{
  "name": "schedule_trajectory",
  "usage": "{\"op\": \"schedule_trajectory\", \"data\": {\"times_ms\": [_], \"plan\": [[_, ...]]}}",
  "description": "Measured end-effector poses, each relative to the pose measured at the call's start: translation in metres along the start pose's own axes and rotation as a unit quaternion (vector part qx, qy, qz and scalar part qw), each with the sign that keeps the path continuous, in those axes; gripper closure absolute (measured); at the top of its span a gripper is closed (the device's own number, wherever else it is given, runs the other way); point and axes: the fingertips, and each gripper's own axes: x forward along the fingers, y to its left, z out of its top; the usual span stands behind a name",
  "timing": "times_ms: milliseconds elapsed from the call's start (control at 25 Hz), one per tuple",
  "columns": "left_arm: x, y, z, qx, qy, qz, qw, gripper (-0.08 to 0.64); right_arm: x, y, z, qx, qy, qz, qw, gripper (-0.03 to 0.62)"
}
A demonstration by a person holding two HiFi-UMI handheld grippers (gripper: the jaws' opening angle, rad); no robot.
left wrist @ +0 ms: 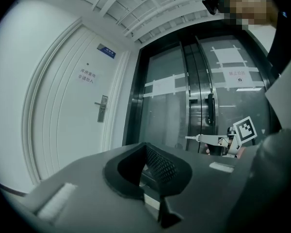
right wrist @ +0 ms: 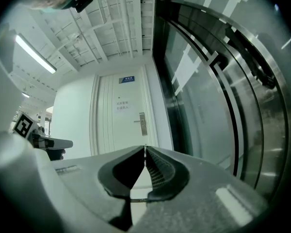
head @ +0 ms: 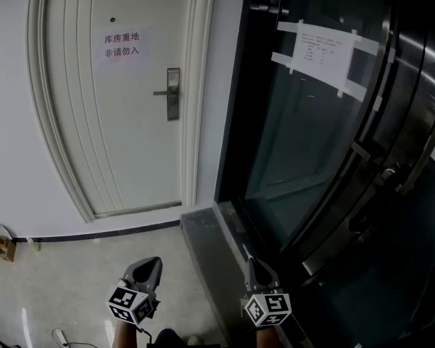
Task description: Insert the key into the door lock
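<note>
Door (head: 116, 143) left of glass doors (head: 312, 151), lock (head: 173, 93) on door's right side

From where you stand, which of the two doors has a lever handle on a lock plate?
The white door on the left, bearing the lock plate; the dark glass door has none.

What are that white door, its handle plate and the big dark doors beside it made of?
White door: likely painted wood or metal, matte, with moulded panel lines. Handle plate: metal, judging by its dull silvery sheen. Dark doors: tinted glass, glossy and showing reflections, set in frames that look like brushed steel.
</note>
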Motion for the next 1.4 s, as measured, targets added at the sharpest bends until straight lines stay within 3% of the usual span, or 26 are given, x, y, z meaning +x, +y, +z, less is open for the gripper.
{"op": "schedule_trajectory", "data": {"times_ms": [320, 680, 1400], "plan": [[0.038, 0.001, -0.005, 0.004, 0.010, -0.012, 0.9999, 0.558, 0.019, -0.021, -0.008, 0.001, 0.005, -0.010, 1.000, 0.583], [0.106, 0.029, -0.004, -0.001, 0.019, -0.033, 0.9993, 0.558, 0.078, -0.043, -0.012, 0.001, 0.014, -0.024, 1.000, 0.583], [0.268, 0.150, 0.030, -0.001, 0.020, -0.048, 0.9987, 0.558, 0.268, -0.076, 0.003, -0.005, 0.012, -0.037, 0.999, 0.583]]}}
